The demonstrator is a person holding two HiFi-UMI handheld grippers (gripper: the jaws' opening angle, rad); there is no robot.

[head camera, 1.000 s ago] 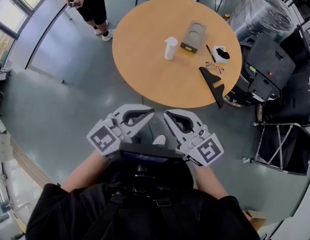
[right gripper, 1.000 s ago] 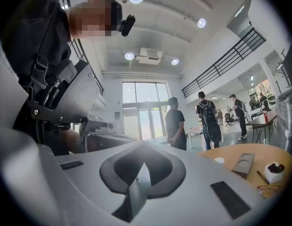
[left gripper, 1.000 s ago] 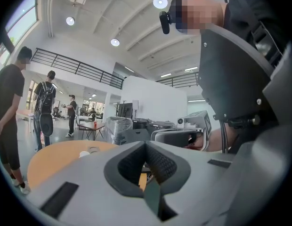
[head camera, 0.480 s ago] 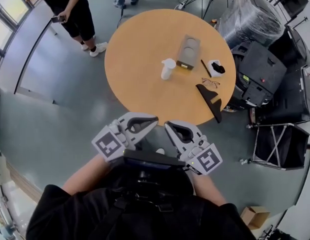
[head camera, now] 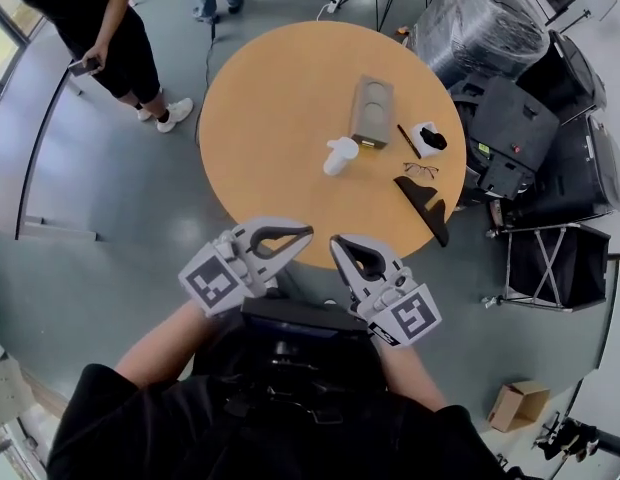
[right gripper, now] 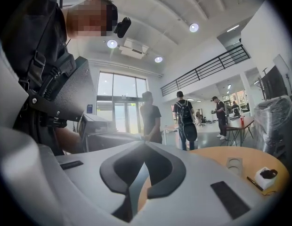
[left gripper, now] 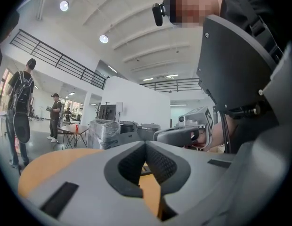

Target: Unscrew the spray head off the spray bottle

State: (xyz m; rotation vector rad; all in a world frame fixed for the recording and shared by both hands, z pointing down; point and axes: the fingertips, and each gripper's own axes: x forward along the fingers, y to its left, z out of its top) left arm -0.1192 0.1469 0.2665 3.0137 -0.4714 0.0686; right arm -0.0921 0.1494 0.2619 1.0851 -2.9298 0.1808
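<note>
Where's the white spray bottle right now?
In the head view, the spray bottle sits near the middle of the round table, beside the grey box.

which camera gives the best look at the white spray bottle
The head view: the spray bottle sits in full sight on the round table. The left and right gripper views show only part of that table, no bottle.

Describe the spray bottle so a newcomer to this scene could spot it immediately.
Find the round wooden table in the head view. Near its middle lies a grey oblong box; the spray bottle sits just off that box's nearer end, toward the left. It is the only all-white bottle shape there, while the small white box to the right is squat and holds something black.
</note>
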